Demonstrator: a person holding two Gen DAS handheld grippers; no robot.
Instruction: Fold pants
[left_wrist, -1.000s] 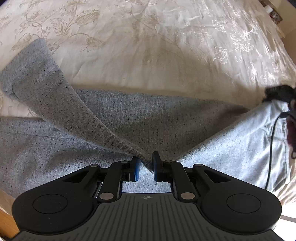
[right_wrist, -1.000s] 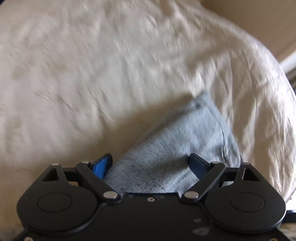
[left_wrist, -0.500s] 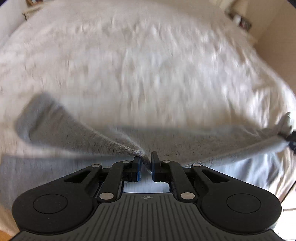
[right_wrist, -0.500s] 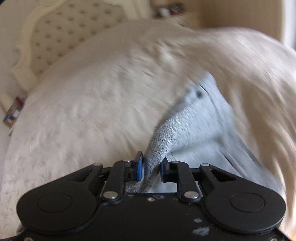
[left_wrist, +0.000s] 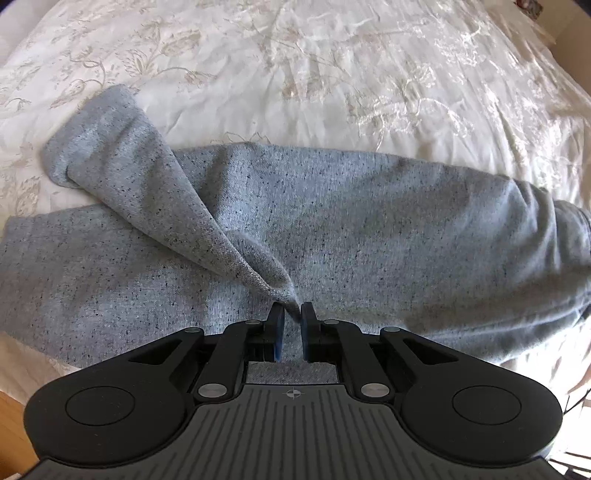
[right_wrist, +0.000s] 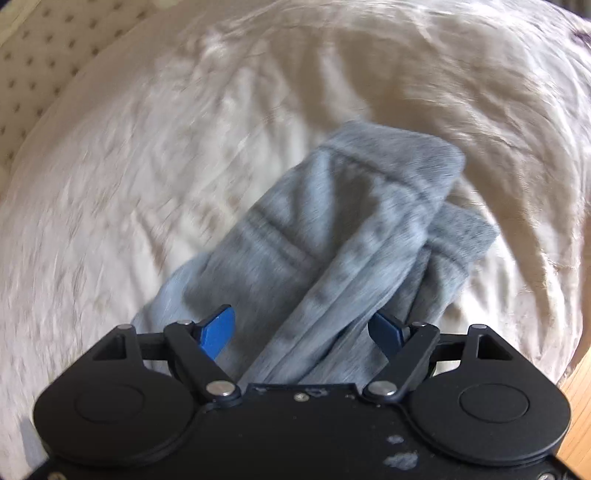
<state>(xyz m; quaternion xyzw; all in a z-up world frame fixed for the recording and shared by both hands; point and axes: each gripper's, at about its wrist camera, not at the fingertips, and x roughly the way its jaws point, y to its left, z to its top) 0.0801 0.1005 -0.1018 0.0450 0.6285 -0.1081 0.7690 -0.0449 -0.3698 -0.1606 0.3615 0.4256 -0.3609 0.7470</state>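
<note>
**Left gripper pinching a trouser fold, right gripper spread wide**

The speckled grey knit pants (left_wrist: 332, 221) are lying across the cream floral-embroidered bedspread (left_wrist: 332, 66). The black left gripper (left_wrist: 289, 325) is clenching a peaked fold of the fabric between its blue-padded fingers, with one leg end flopping diagonally over the rest. In the blurred right wrist view, the black right gripper (right_wrist: 306, 330) is standing released, its blue fingertips (right_wrist: 218, 328) splayed wide apart on either side of a bunched ridge of pants (right_wrist: 351, 229).
</note>
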